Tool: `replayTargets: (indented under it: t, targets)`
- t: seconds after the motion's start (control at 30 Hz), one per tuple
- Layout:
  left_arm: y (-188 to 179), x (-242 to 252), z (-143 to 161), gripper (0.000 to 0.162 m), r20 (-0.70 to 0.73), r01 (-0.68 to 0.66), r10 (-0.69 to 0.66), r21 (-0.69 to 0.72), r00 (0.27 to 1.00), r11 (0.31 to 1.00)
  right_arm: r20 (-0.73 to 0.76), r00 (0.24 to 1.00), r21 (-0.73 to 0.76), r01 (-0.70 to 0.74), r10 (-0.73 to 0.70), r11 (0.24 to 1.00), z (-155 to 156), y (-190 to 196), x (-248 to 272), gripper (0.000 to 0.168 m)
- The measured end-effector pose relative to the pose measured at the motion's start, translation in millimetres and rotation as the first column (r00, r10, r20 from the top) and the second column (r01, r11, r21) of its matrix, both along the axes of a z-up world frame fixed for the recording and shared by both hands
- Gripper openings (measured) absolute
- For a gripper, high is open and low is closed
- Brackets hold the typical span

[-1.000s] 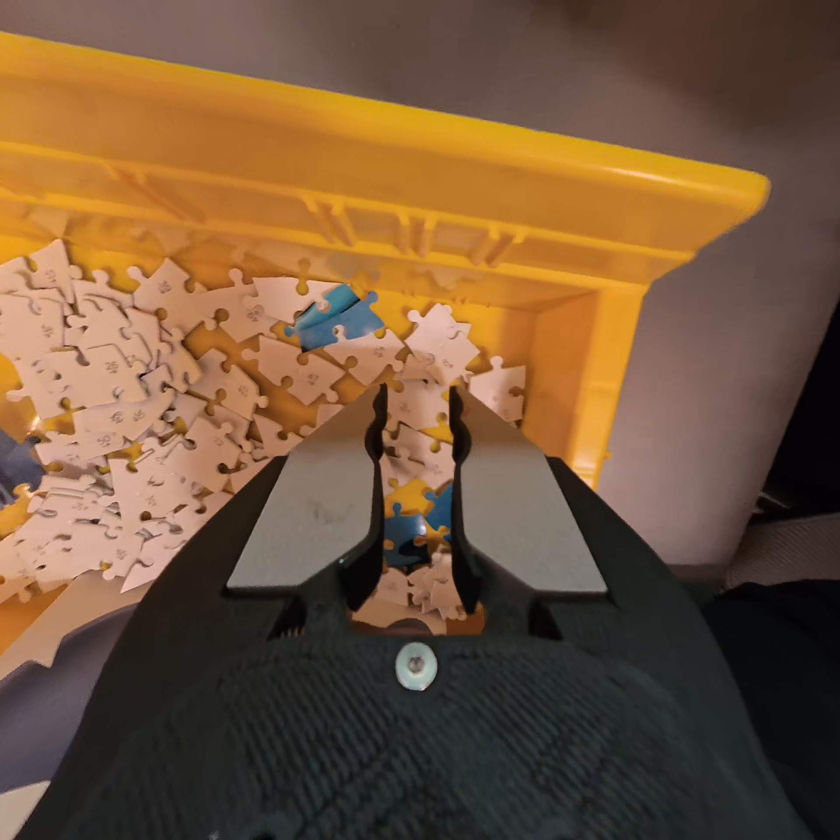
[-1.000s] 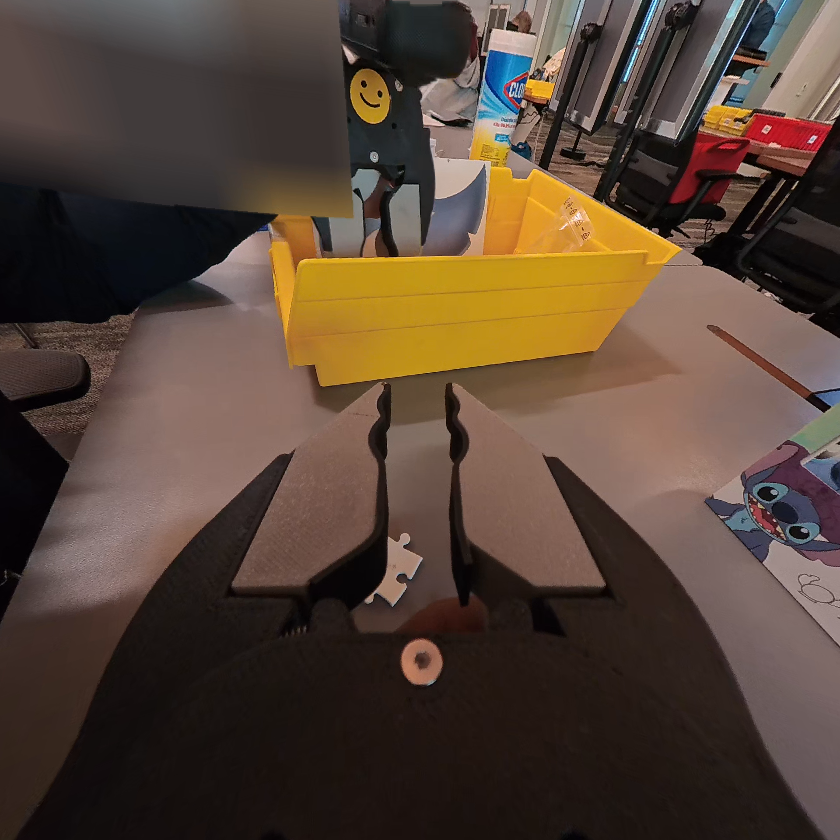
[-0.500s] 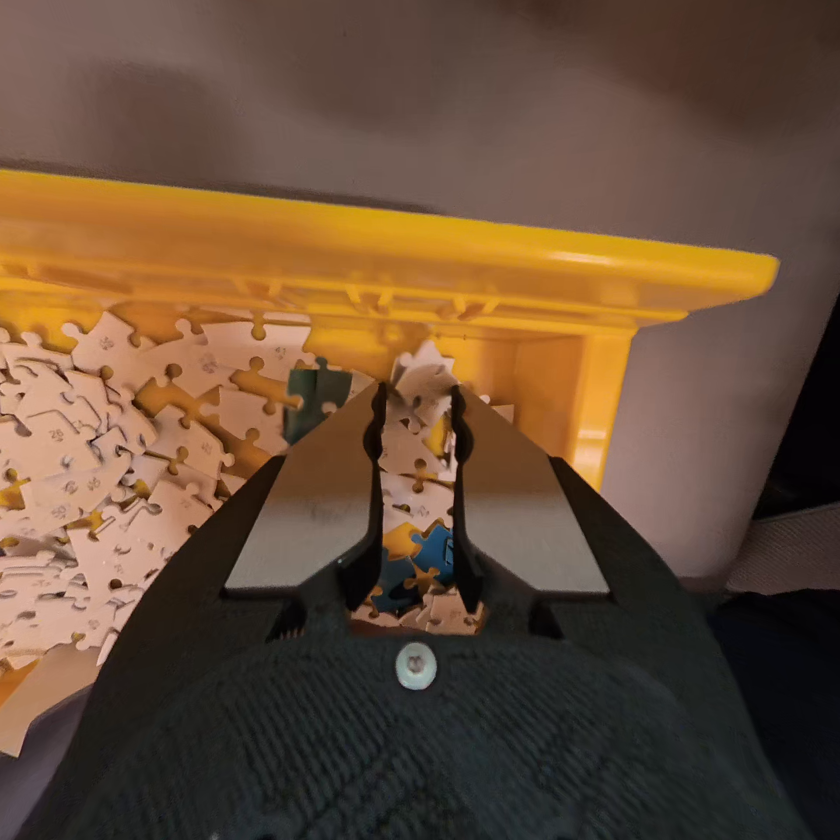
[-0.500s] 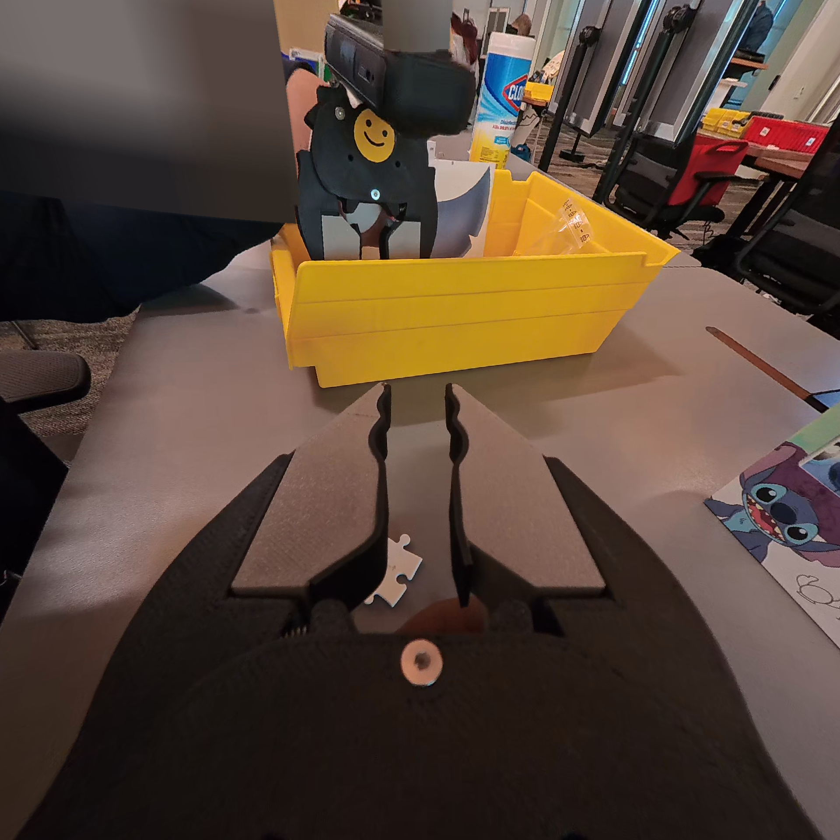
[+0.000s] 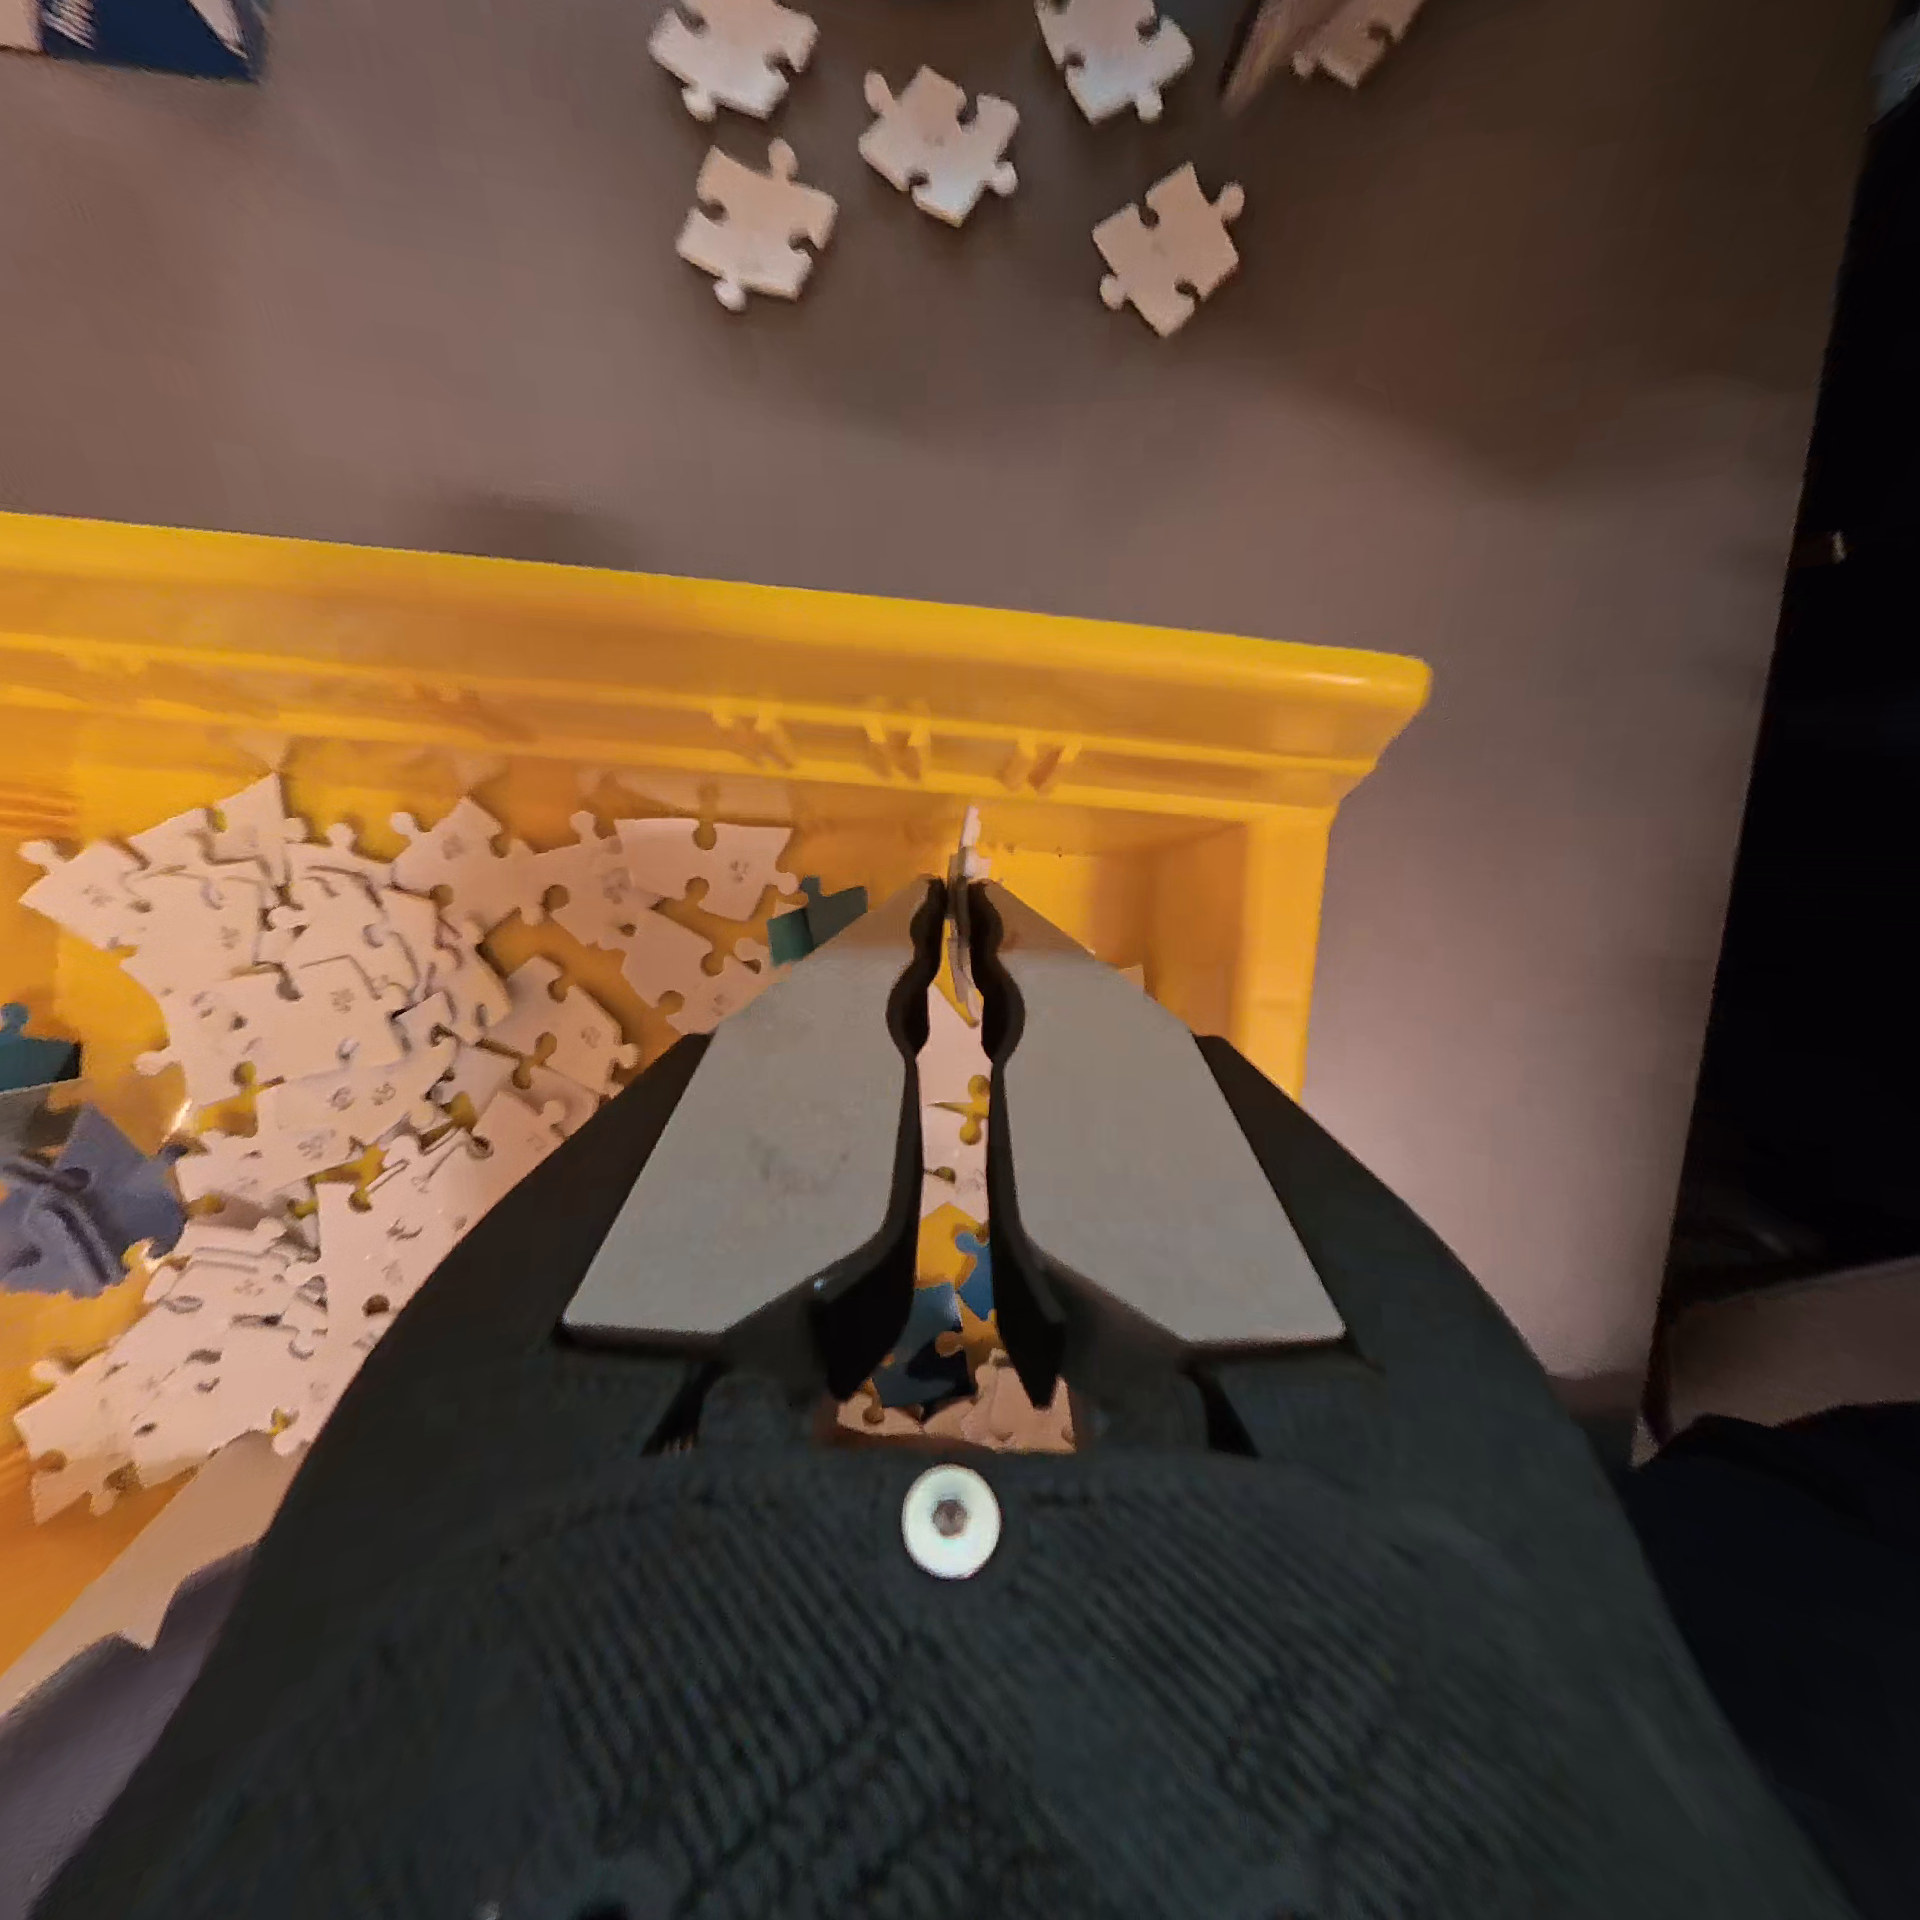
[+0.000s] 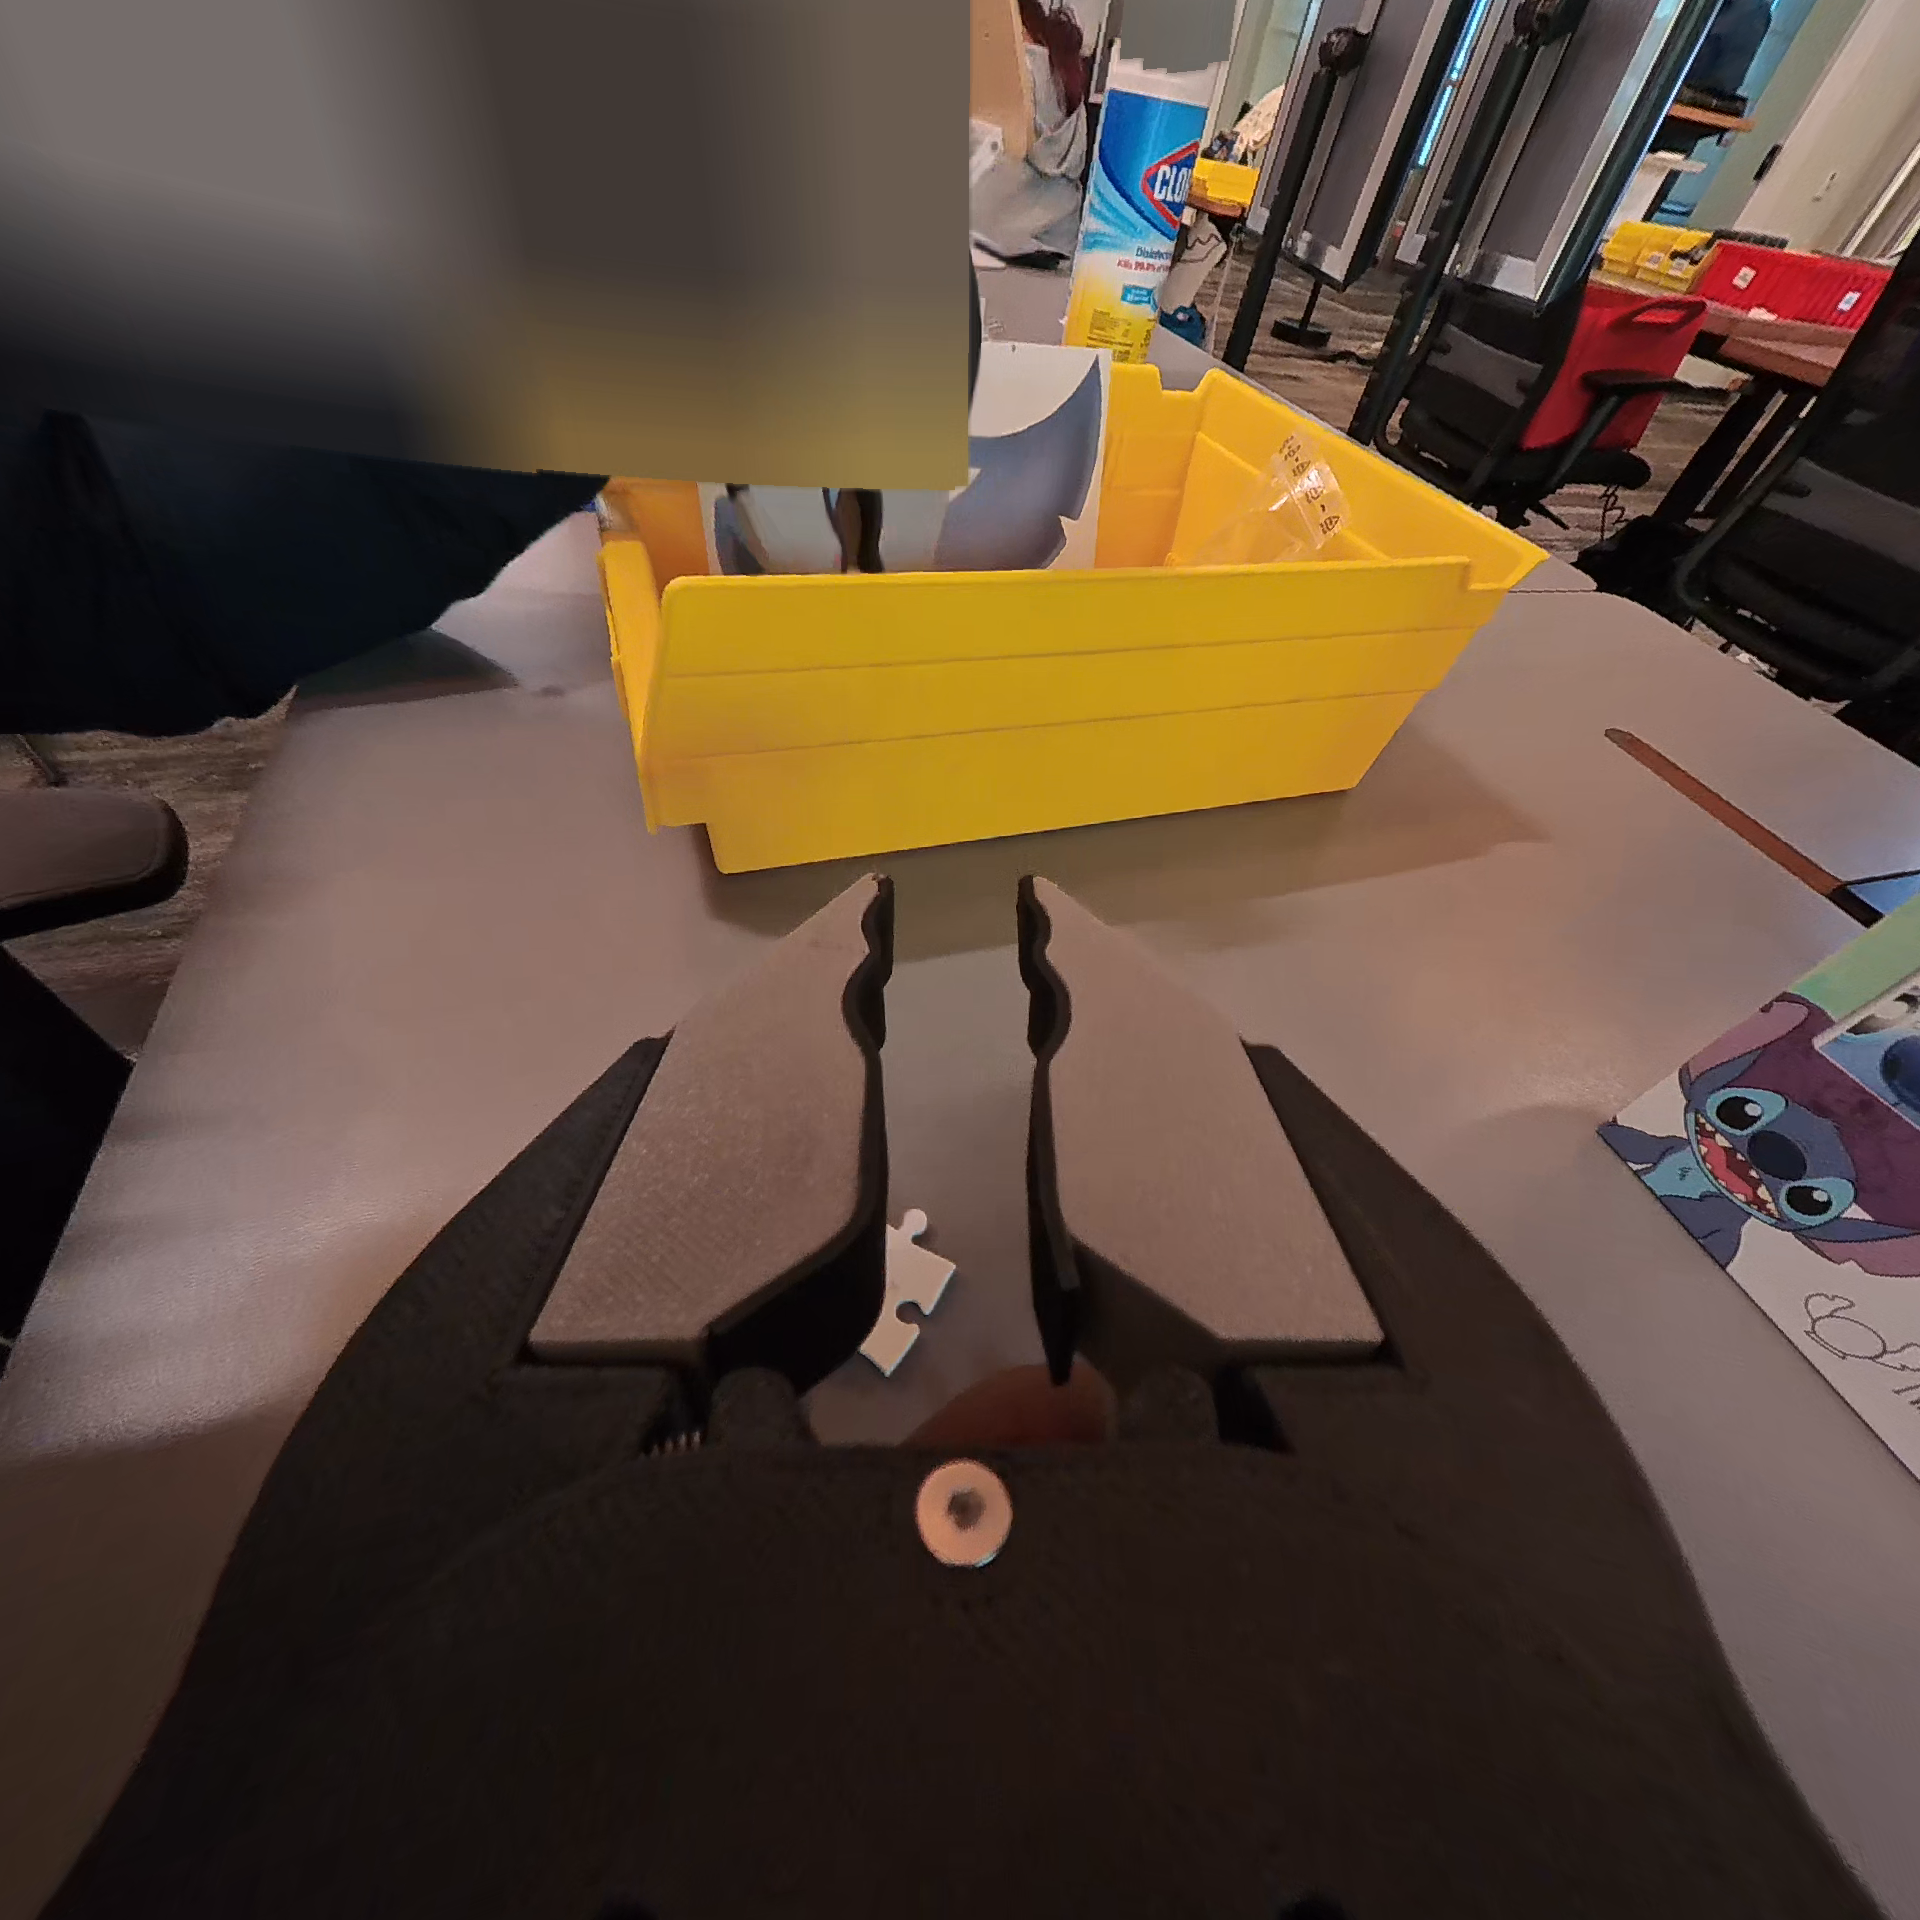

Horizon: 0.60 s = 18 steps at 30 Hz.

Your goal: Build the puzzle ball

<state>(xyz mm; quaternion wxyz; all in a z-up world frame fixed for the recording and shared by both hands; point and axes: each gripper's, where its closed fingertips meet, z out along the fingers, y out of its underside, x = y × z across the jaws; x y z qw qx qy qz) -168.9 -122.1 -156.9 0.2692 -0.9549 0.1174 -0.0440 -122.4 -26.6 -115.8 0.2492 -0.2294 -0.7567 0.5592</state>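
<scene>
- Your left gripper (image 5: 958, 902) hangs over the near right corner of the yellow bin (image 5: 727, 665), its jaws pinched together on a single puzzle piece (image 5: 968, 914) held edge-on, the pale sliver sticking up just past the tips.
- Below and to the left of that gripper, a heap of loose pieces (image 5: 312, 1039) fills the bin, most lying pale side up, with a few blue and teal ones showing among them.
- Beyond the bin's far rim, five more pale pieces (image 5: 940, 145) lie scattered on the grey table (image 5: 416, 343), well apart from the bin; one more at the top edge is too blurred to read.
- Your right gripper (image 6: 951, 904) hovers low over the same table, jaws apart and holding nothing, pointed at the bin's long side (image 6: 1039, 707).
- Between its fingers, close to the gripper body, one white piece (image 6: 909, 1288) lies flat on the table, partly hidden by the left finger (image 6: 748, 1164).
- Inside the bin, seen from the right wrist view, a curved white and blue-grey shell (image 6: 1029, 457) stands at the left end and a clear plastic bag (image 6: 1288, 499) rests toward the right.
- A cartoon picture sheet (image 6: 1808, 1174) lies at the table's right edge, and a tub of wipes (image 6: 1138, 208) stands behind the bin.
- A dark sleeve (image 6: 260, 540) reaches in from the left.
</scene>
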Motion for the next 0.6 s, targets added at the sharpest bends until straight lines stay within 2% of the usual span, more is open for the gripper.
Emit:
replayTargets:
  t: [0.03,0.13,0.2,0.27,0.3,0.47,0.6]
  targets:
    - [1.9,-2.6,7.8,0.001,0.008,-0.029,0.028,0.044,1.000,0.999,0.004,1.000,-0.002,0.005,-0.005,1.000,-0.1,0.9,-1.0,0.020]
    - [18.7,-10.2,52.6,0.000,0.089,-0.160,0.139,0.291,0.986,0.943,0.023,1.000,-0.041,0.017,-0.016,0.999,5.1,4.2,-2.9,0.020]
    - [30.4,-13.0,91.5,0.000,0.215,-0.278,0.198,0.458,0.956,0.844,0.058,0.998,-0.093,0.011,-0.005,0.996,10.1,5.2,-2.1,0.020]
    - [33.7,-19.6,113.7,0.000,0.330,-0.389,0.238,0.537,0.914,0.748,0.101,0.995,-0.137,0.009,0.005,0.990,12.8,6.3,-1.6,0.021]
    - [33.0,-23.5,111.6,0.000,0.363,-0.428,0.261,0.524,0.894,0.736,0.113,0.994,-0.152,0.011,0.006,0.988,14.1,7.1,-1.4,0.021]
    - [22.5,-52.8,60.7,0.000,0.383,-0.592,0.468,0.339,0.796,0.731,0.095,0.995,-0.158,0.033,-0.018,0.987,20.9,11.6,-0.2,0.019]
    - [16.7,-66.1,52.2,0.000,0.409,-0.670,0.541,0.318,0.735,0.671,0.077,0.997,-0.149,0.043,-0.032,0.988,22.9,12.6,1.4,0.018]
